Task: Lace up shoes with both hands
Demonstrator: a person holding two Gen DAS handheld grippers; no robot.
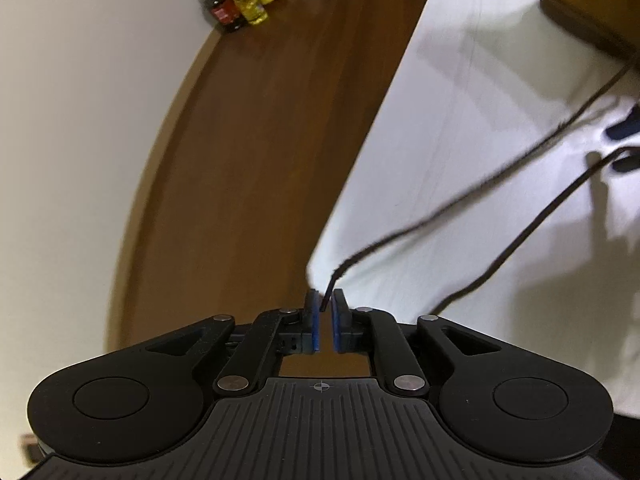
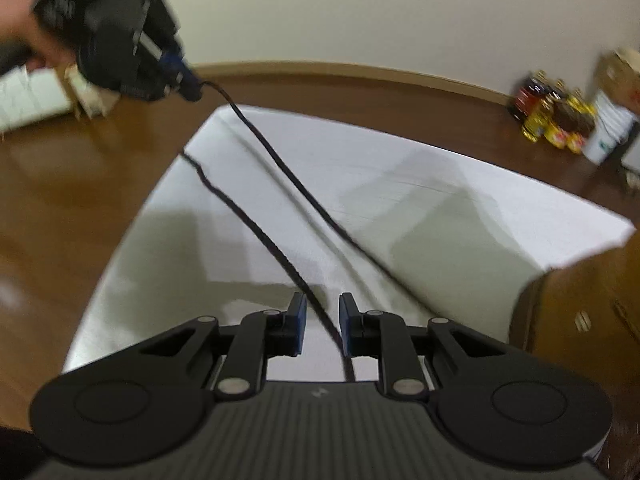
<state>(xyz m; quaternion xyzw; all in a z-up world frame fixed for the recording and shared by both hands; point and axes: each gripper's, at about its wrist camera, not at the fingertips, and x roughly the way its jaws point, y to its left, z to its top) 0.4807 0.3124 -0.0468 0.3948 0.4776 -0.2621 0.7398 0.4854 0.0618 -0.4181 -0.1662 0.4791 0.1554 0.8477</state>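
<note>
Left tongs (image 1: pixel 325 312): pads a little apart, the lace tip (image 1: pixel 329 296) standing loose in the gap, not pinched.
Right tongs (image 2: pixel 323 320): open, one strand of the lace (image 2: pixel 280 256) running between the pads, ungripped.
Lace: thin, dark, limp and light; likely slips unless pinched near its stiff tip.
Shoe (image 1: pixel 588 8): brown, far right on the white cloth (image 1: pixel 460 128).

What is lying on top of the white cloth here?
Two dark shoelace strands cross the white cloth; a brown shoe sits at its edge. The brown table's surface beneath the cloth is hidden.
</note>
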